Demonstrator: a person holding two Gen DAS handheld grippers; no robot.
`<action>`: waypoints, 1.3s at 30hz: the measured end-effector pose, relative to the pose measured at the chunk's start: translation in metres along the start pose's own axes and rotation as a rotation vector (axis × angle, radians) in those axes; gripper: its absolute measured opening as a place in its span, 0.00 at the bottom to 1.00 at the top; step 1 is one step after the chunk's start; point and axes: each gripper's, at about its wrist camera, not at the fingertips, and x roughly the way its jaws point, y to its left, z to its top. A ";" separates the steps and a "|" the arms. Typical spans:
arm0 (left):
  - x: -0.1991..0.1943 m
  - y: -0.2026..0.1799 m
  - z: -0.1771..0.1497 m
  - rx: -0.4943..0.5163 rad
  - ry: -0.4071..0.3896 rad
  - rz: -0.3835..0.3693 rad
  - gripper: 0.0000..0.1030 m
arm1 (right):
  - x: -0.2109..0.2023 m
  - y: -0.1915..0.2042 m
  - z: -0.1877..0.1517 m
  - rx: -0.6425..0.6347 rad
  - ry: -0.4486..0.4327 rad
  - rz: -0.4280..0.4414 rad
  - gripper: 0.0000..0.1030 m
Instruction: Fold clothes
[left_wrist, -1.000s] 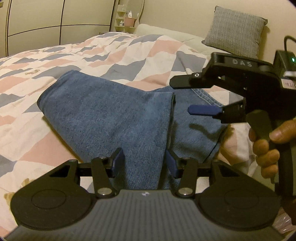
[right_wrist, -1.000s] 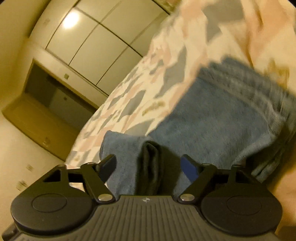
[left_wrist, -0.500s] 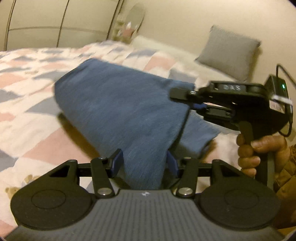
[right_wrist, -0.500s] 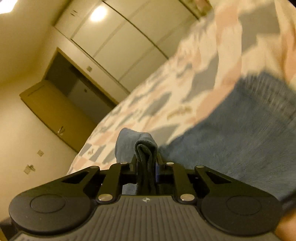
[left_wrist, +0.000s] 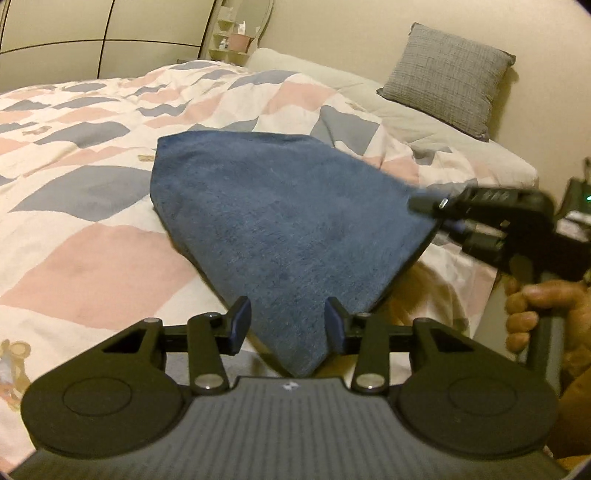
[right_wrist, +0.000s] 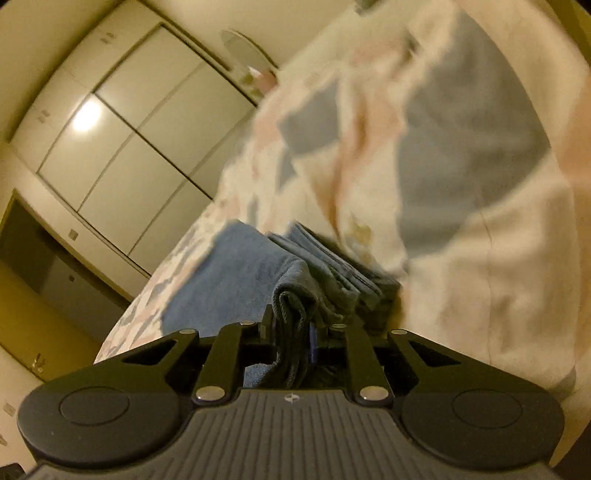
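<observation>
The right gripper (right_wrist: 293, 332) pinched the jeans' (left_wrist: 288, 221) corner; the left gripper (left_wrist: 288, 325) stood spread around the near corner.

The folded jeans (left_wrist: 291, 221) lie on the bed (left_wrist: 92, 206), over its quilt (left_wrist: 110, 258), about mid-scene in the left wrist view. Their near corner reaches in between the fingers of the left tool (left_wrist: 284, 325), apart from both. At the right, the right tool (left_wrist: 439, 210) meets the jeans' right corner, with a hand (left_wrist: 535, 306) on its grip below. A pillow (left_wrist: 447, 77) leans at the far right, against the wall. A wardrobe (left_wrist: 74, 40) stands far left, small shelves (left_wrist: 232, 40) to its right.
</observation>
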 end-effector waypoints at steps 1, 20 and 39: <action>0.001 0.000 0.000 -0.002 0.002 0.000 0.37 | -0.004 0.010 0.002 -0.034 -0.021 0.013 0.15; 0.017 0.003 -0.006 0.005 0.049 0.048 0.36 | -0.007 -0.015 -0.013 -0.084 -0.084 -0.265 0.14; 0.052 -0.038 0.004 0.286 0.074 0.052 0.19 | 0.002 -0.003 -0.019 -0.423 0.066 -0.240 0.00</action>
